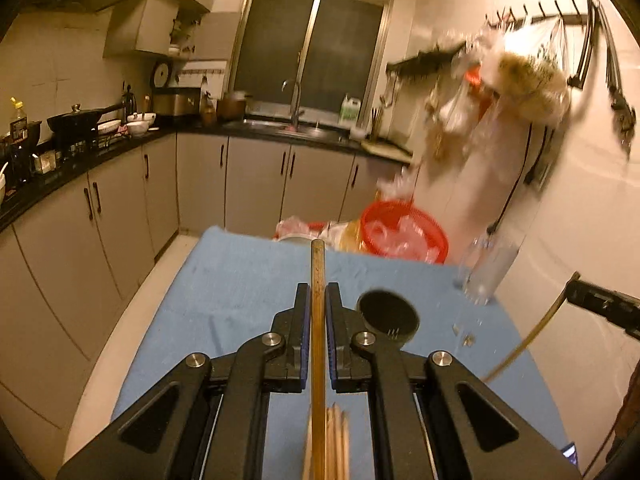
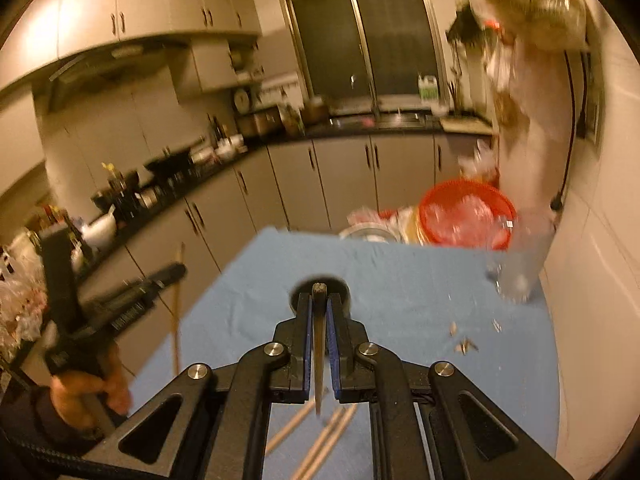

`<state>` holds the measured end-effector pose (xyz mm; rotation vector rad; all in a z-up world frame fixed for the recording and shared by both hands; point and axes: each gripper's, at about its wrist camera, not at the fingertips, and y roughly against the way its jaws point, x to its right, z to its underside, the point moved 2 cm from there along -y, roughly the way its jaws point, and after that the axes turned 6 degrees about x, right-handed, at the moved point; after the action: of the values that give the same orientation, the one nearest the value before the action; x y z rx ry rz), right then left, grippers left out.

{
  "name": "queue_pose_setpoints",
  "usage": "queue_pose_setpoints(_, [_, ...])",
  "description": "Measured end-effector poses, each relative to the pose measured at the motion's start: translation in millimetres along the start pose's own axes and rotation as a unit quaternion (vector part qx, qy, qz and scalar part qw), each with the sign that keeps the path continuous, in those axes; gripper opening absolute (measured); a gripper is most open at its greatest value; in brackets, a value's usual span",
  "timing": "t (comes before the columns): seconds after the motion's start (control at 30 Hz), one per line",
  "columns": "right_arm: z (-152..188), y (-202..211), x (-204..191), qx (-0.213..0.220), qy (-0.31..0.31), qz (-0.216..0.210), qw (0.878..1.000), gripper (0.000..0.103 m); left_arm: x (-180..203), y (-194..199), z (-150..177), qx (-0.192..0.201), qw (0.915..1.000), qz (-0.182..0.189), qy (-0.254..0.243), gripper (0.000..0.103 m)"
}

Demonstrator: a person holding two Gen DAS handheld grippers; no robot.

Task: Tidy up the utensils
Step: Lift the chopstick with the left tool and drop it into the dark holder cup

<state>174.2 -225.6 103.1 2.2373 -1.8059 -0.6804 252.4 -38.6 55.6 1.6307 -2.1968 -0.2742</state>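
Note:
My left gripper (image 1: 318, 292) is shut on a wooden chopstick (image 1: 318, 280) that sticks forward past the fingertips, above the blue cloth (image 1: 224, 280). A black round holder (image 1: 388, 316) stands on the cloth just right of that gripper. My right gripper (image 2: 319, 300) is shut on another chopstick (image 2: 319, 344), its tip in front of the black holder (image 2: 340, 284). Several loose chopsticks (image 2: 320, 440) lie on the cloth below it, and the loose chopsticks (image 1: 338, 440) show under the left gripper too. In the right wrist view, the left gripper (image 2: 176, 272) with its chopstick (image 2: 176, 320) is at the left.
A clear plastic bottle (image 1: 488, 272) stands at the cloth's right edge by the wall. A red basin (image 1: 404, 236) with plastic bags sits beyond the cloth's far edge. Small bits of debris (image 2: 464, 344) lie on the cloth. Cabinets and a cluttered counter (image 1: 60, 160) run along the left.

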Motion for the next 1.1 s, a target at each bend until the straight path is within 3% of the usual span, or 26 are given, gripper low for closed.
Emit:
queue_pose_setpoints(0.17, [-24.4, 3.9, -5.9, 0.031, -0.012, -0.004, 0.999, 0.007, 5.0, -19.2, -13.7, 0.032, 0.9993, -0.001, 0.019, 0.007])
queue_pose_setpoints(0.43, [-62.8, -2.5, -2.0, 0.056, -0.036, -0.008, 0.998, 0.007, 30.0, -55.5, -70.3, 0.111, 0.9923, 0.029, 0.047, 0.007])
queue_pose_setpoints(0.67, [-84.7, -15.5, 2.2, 0.081, -0.046, -0.009, 0.996, 0.007, 61.0, -91.3, -88.0, 0.133, 0.9896, 0.045, 0.032, 0.007])
queue_pose_setpoints(0.9, [-93.8, -36.6, 12.4, 0.1, -0.052, -0.006, 0.994, 0.007, 64.9, -125.4, -104.8, 0.161, 0.9848, 0.039, 0.053, 0.007])
queue_pose_setpoints(1.1, [-79.6, -58.1, 24.0, 0.096, -0.047, 0.004, 0.994, 0.007, 63.8, -156.5, -81.7, 0.145, 0.9882, 0.026, 0.041, 0.007])
